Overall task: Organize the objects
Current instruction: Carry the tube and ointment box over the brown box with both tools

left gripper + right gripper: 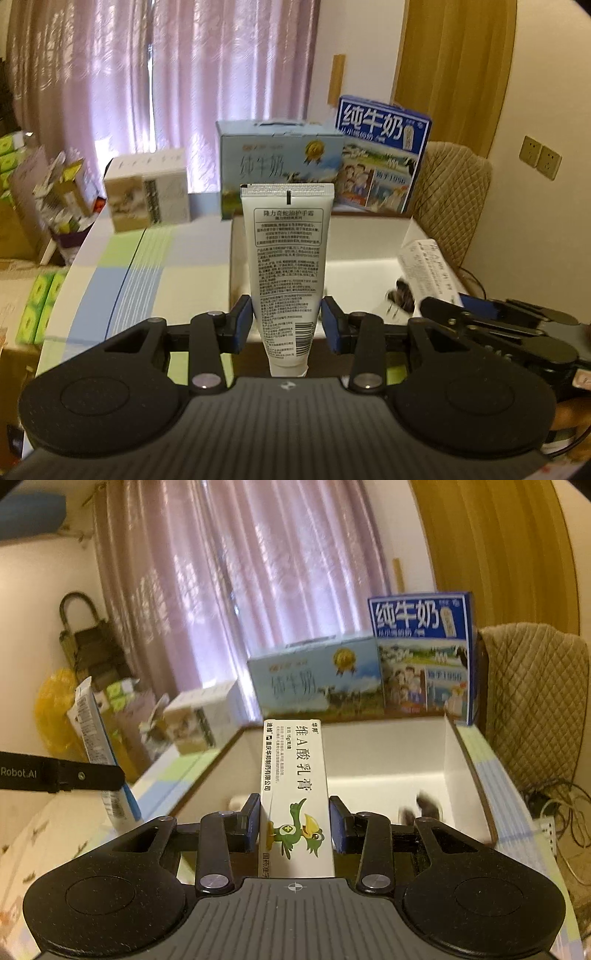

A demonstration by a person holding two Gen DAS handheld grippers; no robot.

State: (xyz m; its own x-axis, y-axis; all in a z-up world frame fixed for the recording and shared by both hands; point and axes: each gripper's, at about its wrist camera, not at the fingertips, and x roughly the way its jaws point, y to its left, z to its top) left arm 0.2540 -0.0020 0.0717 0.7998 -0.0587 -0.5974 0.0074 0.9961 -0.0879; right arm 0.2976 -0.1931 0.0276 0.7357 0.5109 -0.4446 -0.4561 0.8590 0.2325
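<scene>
Care is needed over the white box [458, 746]; left gripper [287, 325] clamps the hand-cream tube [287, 258], right gripper [294, 823] clamps the ointment carton [295, 786]; lower both inside before loosening.

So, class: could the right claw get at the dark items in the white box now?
Probably not: the right claw is shut on the ointment carton, though the white box is open-topped.

Blue milk carton [421, 653]: "纯牛奶". Ointment box [295, 797]: "维A酸乳膏". Hand-cream tube [286, 273]: "隆力奇蛇油护手霜"; other gripper's arm [59, 773]: "Robot.AI".
</scene>
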